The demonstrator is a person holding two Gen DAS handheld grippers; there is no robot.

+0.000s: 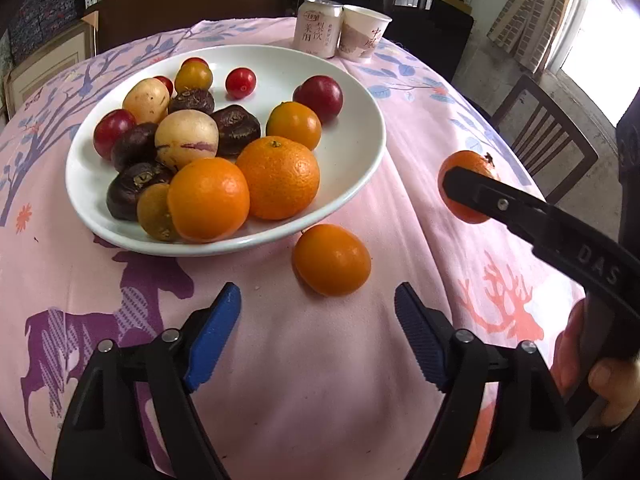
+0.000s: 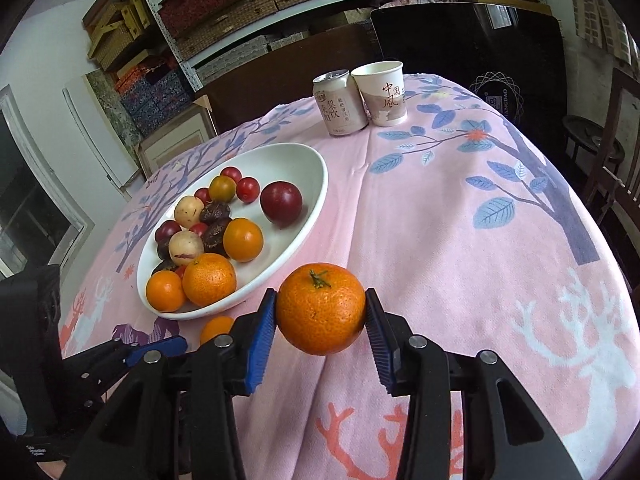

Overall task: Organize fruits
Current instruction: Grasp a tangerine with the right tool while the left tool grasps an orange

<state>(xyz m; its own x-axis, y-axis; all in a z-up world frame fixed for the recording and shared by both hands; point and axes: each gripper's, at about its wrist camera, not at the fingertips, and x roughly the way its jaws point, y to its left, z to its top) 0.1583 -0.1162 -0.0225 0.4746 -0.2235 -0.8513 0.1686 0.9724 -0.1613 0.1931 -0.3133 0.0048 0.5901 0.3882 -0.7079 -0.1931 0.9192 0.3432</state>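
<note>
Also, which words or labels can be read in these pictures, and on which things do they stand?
"中国風": paper cup.
"梨饮", with smaller print too blurred to read: drink can.
"DAS": arm of the right gripper.
Writing under a round emblem, too blurred to read: dark board.

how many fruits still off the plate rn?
2. One mandarin is clamped in the right gripper, off the cloth. One smooth orange fruit lies on the tablecloth beside the plate, ahead of the open left gripper.
</note>
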